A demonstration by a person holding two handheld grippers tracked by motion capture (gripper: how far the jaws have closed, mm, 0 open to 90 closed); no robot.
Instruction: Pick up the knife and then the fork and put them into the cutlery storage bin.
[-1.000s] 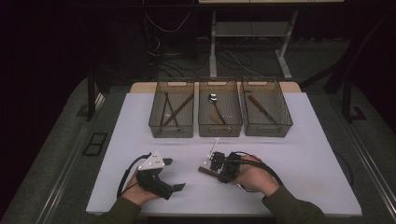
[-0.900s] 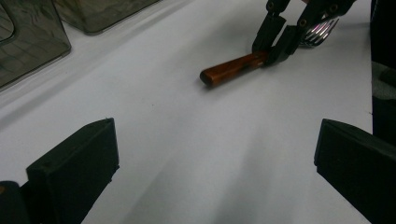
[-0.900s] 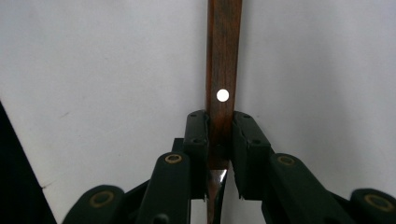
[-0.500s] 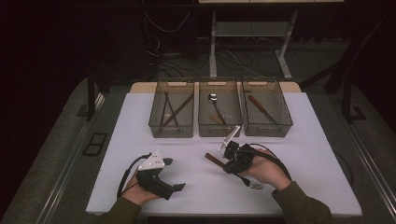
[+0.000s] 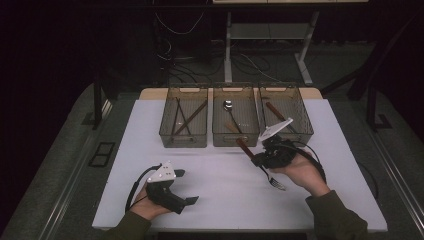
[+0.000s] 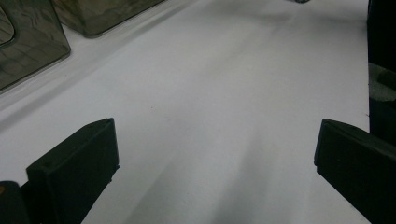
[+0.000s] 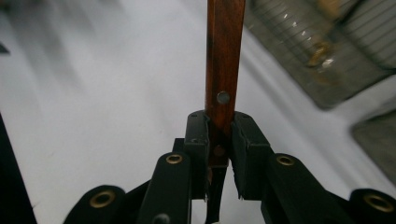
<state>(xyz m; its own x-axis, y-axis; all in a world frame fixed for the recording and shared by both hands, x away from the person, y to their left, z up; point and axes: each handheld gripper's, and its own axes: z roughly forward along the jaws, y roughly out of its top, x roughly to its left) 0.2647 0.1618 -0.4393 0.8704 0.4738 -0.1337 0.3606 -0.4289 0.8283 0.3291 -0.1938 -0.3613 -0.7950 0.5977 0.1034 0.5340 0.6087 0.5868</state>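
Observation:
A fork with a brown wooden handle (image 5: 243, 146) and metal tines (image 5: 276, 184) hangs just above the white table, in front of the middle bin. My right gripper (image 5: 257, 160) is shut on it. In the right gripper view the pads (image 7: 196, 135) press on both sides of the handle (image 7: 223, 70), which points away from the camera. My left gripper (image 5: 186, 187) rests on the table at the front left, open. Its jaws stand wide apart over bare white surface in the left gripper view (image 6: 215, 154).
Three clear bins stand in a row at the back of the table. The left bin (image 5: 183, 145) holds brown sticks, the middle bin (image 5: 222, 140) a spoon (image 5: 228, 106), the right bin (image 5: 301, 125) a wooden-handled utensil. The white table (image 5: 220, 190) lies between the hands.
My right gripper has carried the fork to the right and upward, closer to the bins. The left gripper has stayed in place.

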